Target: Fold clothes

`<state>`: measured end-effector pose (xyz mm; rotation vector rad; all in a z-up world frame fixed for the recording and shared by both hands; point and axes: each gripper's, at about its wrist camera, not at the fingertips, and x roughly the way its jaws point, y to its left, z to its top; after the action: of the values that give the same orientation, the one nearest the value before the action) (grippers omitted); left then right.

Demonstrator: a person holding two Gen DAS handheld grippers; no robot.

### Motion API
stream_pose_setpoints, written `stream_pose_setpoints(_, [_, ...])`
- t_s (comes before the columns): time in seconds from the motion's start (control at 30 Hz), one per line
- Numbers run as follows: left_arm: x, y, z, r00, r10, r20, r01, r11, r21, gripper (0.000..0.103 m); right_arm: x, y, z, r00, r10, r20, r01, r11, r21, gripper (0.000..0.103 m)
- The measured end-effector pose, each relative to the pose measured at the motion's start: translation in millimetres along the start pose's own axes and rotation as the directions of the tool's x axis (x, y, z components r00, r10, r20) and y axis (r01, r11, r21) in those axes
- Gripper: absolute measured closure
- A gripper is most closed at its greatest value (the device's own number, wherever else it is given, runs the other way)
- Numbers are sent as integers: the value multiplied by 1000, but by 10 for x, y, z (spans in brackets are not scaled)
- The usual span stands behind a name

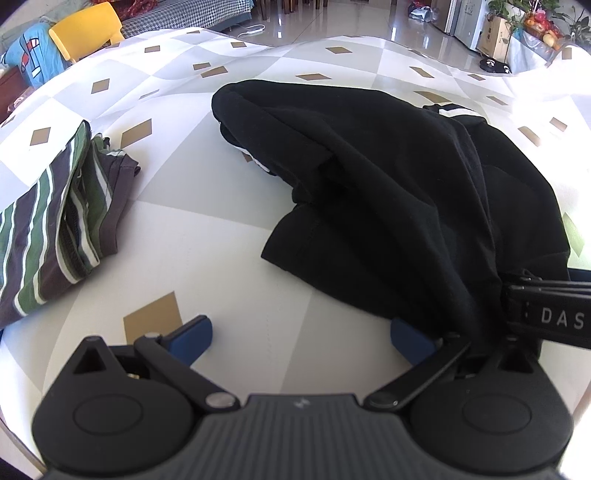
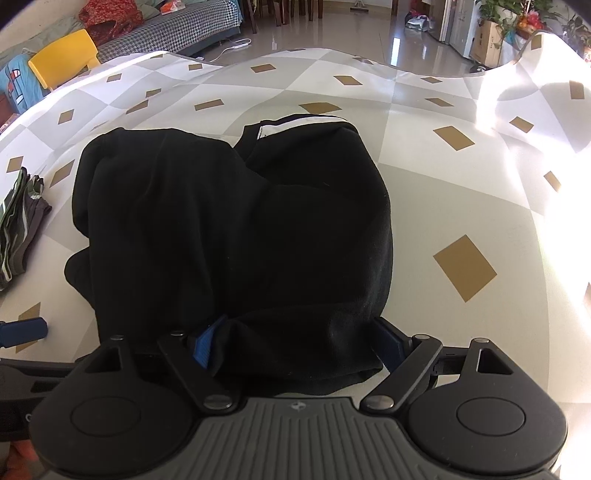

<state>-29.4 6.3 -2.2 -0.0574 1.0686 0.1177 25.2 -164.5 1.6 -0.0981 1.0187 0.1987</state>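
Note:
A black garment (image 1: 388, 192) lies bunched and partly folded on the checked tablecloth (image 1: 207, 243); a white-trimmed collar shows at its far end (image 2: 295, 125). My left gripper (image 1: 301, 338) stands open over bare cloth, left of the garment, whose edge laps over its right finger. In the right wrist view the black garment (image 2: 236, 221) fills the middle. My right gripper (image 2: 297, 343) is spread wide, with the garment's near edge between its blue pads (image 2: 205, 343) and touching both. The right gripper's body (image 1: 546, 314) shows at the left view's right edge.
A folded green, grey and white striped garment (image 1: 55, 229) (image 2: 18, 221) lies at the left. Past the table's far edge are a yellow chair (image 1: 86, 27), a sofa and a glossy floor. Bright sunlight falls on the tablecloth (image 2: 517, 122) at the right.

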Motion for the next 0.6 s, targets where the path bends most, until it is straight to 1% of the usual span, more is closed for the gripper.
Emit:
stream_pose_setpoints(0.33, [-170,-58,-277,1000,7,8,-7,1000,6,0,-187,31,-281,1000,-20,3,20,997,77,19])
stream_pose_setpoints(0.43, [-168,-40,-316,1000,12,10,-12,1000,5,0,-235,37,-343,1000,-24,4,23,995,92,19])
stream_pose_setpoints(0.6, [-176,-27,-331,1000,22,8,-22,1000,6,0,-287,15,-369,1000,-12,-18,14,995,95,20])
